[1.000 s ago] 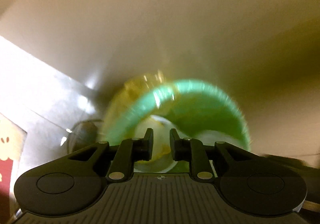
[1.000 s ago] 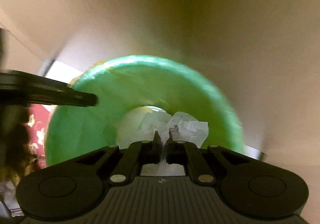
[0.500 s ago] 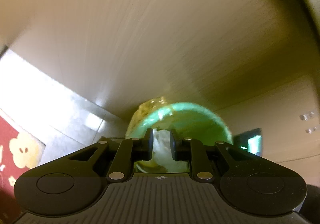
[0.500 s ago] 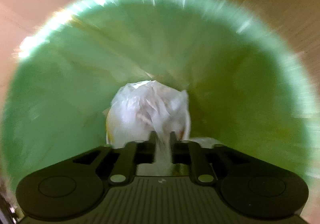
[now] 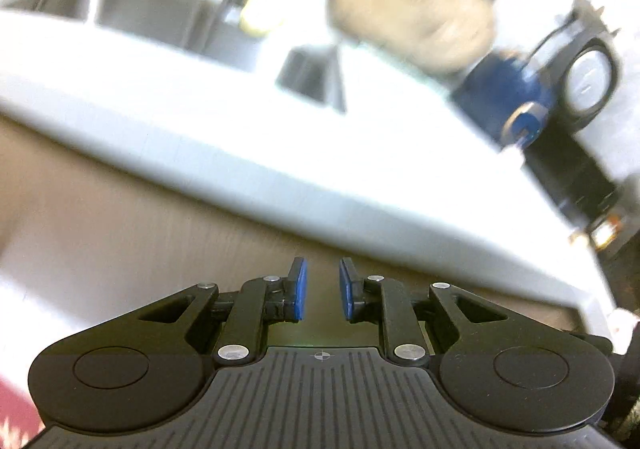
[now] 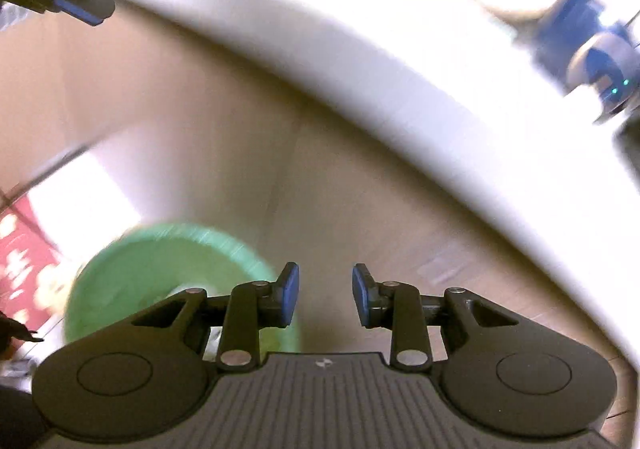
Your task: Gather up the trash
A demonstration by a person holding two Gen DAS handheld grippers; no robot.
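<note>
Both your grippers are empty now. Left gripper (image 5: 319, 293): blue pads parted by a narrow gap, nothing between them, only brown cabinet front (image 5: 140, 225) behind. Right gripper (image 6: 325, 295): jaws released wider, also bare. What changed: a second ago your right jaws were clenched on crumpled white trash over the green bin; half a second ago the wad sat inside the bin's mouth; now the jaws stand apart and both cameras have swung up off the bin toward the white countertop (image 5: 280, 153). My read: that piece is deposited and you're heading back for more. The green bin (image 6: 160, 269) now sits lower left in the right wrist view, on the floor against the cabinet, partly hidden behind the left finger; too blurred to make out the trash inside. It's gone from the left wrist view. Count: one bin, two grippers (your left one's tip pokes into the upper left of the right view), one sink (image 5: 160, 17) upper left in the left view, one round tan object (image 5: 412, 5) upper centre, too blurred to name, one blue-and-black device (image 5: 516, 97) on the counter at right, one red patterned mat (image 6: 20, 249) at the left edge. No loose trash is visible on the counter; the blur may be hiding some.
</note>
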